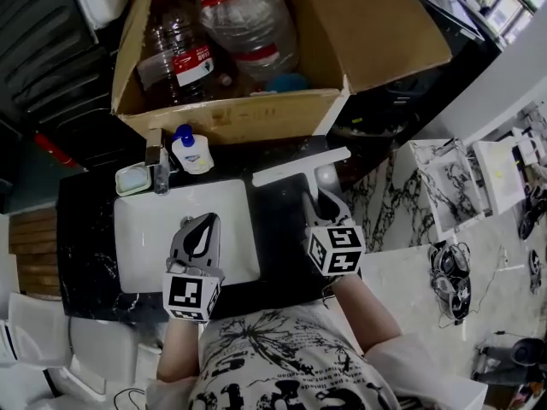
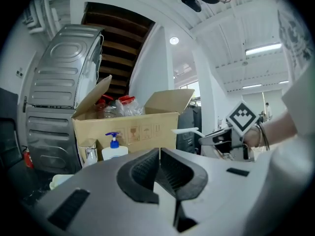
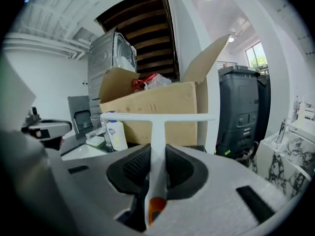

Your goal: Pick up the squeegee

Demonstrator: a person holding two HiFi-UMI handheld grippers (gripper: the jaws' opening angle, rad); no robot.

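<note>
The white T-shaped squeegee (image 1: 295, 168) is held up over the dark counter to the right of the sink, its blade level in front of the cardboard box. My right gripper (image 1: 323, 196) is shut on its handle. In the right gripper view the handle (image 3: 156, 146) runs straight between the pads, with an orange end near the camera. My left gripper (image 1: 205, 220) hovers over the white sink (image 1: 137, 246), shut with nothing in it; its pads (image 2: 147, 168) meet at the tips. The left gripper view shows the squeegee (image 2: 186, 130) off to the right.
A large open cardboard box (image 1: 231, 118) with water bottles (image 1: 248, 20) stands behind the sink. A soap pump bottle (image 1: 190, 150), a faucet (image 1: 159, 167) and a soap dish (image 1: 132, 179) sit along the sink's far edge. A dark bin (image 3: 241, 112) stands at the right.
</note>
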